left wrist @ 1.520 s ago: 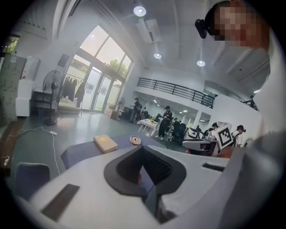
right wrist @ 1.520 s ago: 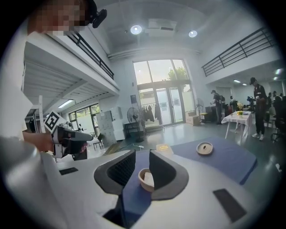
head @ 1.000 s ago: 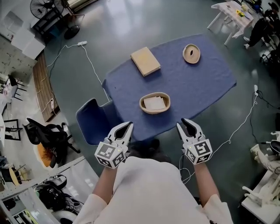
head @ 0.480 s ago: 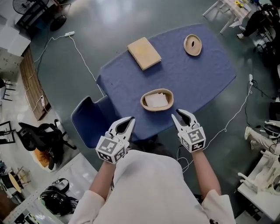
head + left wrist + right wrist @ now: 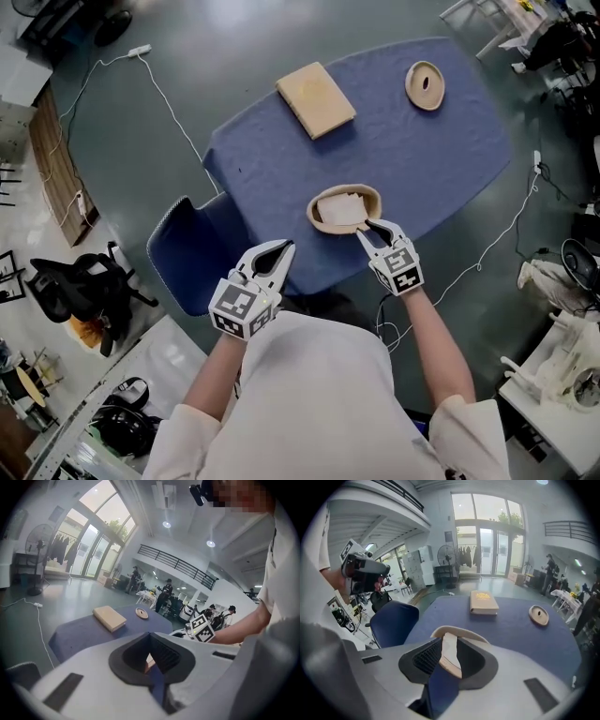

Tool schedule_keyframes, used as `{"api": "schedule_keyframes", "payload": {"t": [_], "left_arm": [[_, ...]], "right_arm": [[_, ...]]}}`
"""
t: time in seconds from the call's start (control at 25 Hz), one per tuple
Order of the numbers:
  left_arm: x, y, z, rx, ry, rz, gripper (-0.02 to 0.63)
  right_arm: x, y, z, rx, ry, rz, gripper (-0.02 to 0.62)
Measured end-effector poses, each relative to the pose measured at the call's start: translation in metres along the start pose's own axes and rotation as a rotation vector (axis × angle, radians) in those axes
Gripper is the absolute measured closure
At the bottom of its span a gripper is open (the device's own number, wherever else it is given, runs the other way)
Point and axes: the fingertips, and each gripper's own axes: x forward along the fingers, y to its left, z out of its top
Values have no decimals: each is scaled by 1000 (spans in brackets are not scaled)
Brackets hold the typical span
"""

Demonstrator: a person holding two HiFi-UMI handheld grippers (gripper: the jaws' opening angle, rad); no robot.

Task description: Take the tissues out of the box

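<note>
An oval wooden box stands near the front edge of the blue table, with white tissues lying inside. My right gripper is at the box's near right rim, jaws open. In the right gripper view the tan rim and a strip of tissue show in the gap between the jaws of the right gripper; whether the pads touch them I cannot tell. My left gripper hovers open at the table's near left edge, holding nothing.
The box's oval slotted lid lies at the far right of the table. A flat tan rectangular block lies at the far left. A blue chair stands by the table's near left corner. Cables trail over the floor.
My right gripper has moved forward and left from in front of the table to the box's near rim. The left gripper has hardly moved.
</note>
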Motion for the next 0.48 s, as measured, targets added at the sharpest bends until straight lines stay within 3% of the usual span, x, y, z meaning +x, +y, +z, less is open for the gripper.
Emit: {"api": "schedule_keyframes", "payload": {"t": [0.48], "left_arm": [[24,20,-26,-47,65,-43,598]], "right_arm": [[82,-8,-52,-85,246,76,469]]}}
